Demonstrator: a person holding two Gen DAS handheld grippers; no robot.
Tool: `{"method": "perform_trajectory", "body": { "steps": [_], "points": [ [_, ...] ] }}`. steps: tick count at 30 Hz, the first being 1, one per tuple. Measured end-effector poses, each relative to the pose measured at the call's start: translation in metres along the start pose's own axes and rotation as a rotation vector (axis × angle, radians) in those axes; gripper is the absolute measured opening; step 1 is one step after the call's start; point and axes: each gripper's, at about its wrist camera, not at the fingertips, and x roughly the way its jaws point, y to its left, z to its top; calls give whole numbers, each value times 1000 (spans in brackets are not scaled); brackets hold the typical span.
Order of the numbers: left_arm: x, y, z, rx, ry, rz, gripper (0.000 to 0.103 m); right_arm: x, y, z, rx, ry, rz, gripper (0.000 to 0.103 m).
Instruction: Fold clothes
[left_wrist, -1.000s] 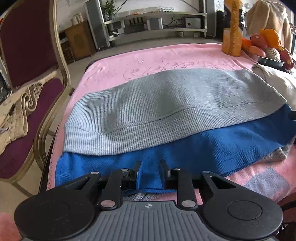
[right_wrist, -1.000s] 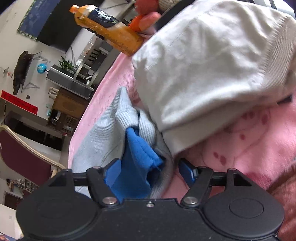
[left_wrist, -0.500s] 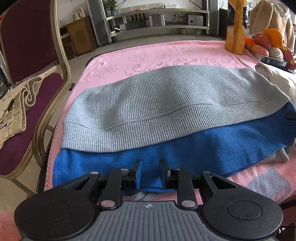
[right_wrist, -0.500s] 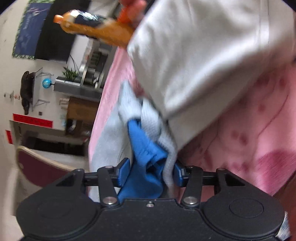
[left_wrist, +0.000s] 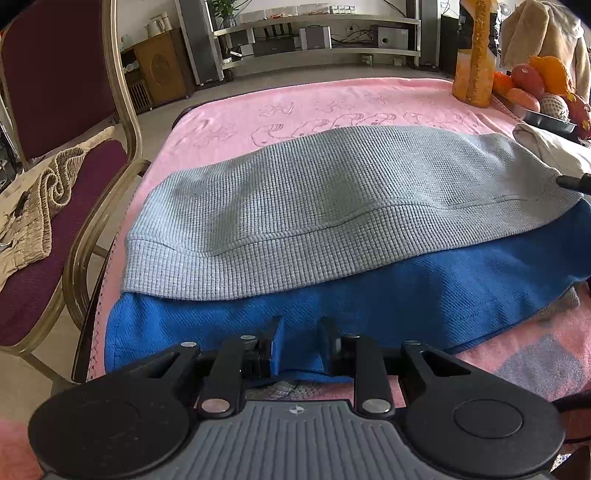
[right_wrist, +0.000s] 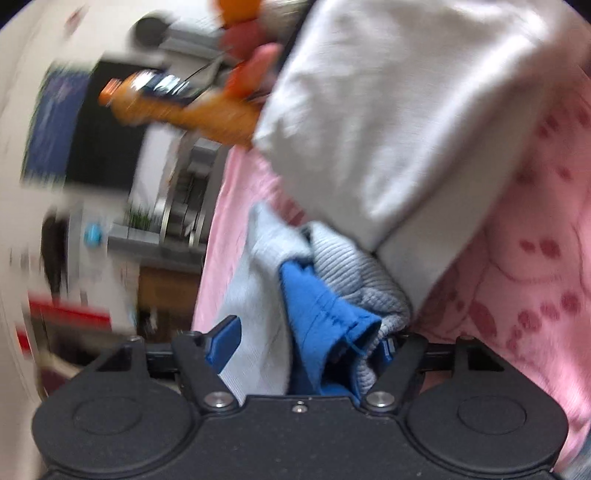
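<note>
Left wrist view, low centre: the left gripper (left_wrist: 298, 345) is clenched on the near edge of the blue garment (left_wrist: 369, 314), which lies spread on the pink blanket (left_wrist: 295, 99) under the grey knit (left_wrist: 314, 210). In the blurred right wrist view the right gripper (right_wrist: 308, 341) is opening, with the bunched blue and grey end between its jaws; it looks freed, though I cannot be sure. Judged step: re-gripping that end before a fold. Next, the right gripper needs a clean bite on both layers.
</note>
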Motion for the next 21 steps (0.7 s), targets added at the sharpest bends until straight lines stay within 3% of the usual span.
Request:
{"method": "perform_trajectory", "body": {
  "steps": [3,6,10,13,16,19,21],
  "points": [
    [-9,5,3,-16,-28,0,24,3,-1,2,62,-20,-95,24],
    [-30,18,14,-61,-120,-40,23,6,10,0,-39,-25,-152,20],
    [-49,39,30,-133,-201,-201,21,5,35,-5,-199,-41,-216,18],
    [-30,32,46,-129,-131,-367,13,-2,57,-15,-306,-65,-239,18],
    [-4,12,58,-69,-54,-539,14,-11,79,-24,-389,-74,-252,17],
    [26,-11,58,6,59,-547,15,-24,99,-35,-462,-69,-260,16],
    [37,-14,56,9,91,-539,17,-29,117,-46,-528,-67,-272,16]
  ]
}}
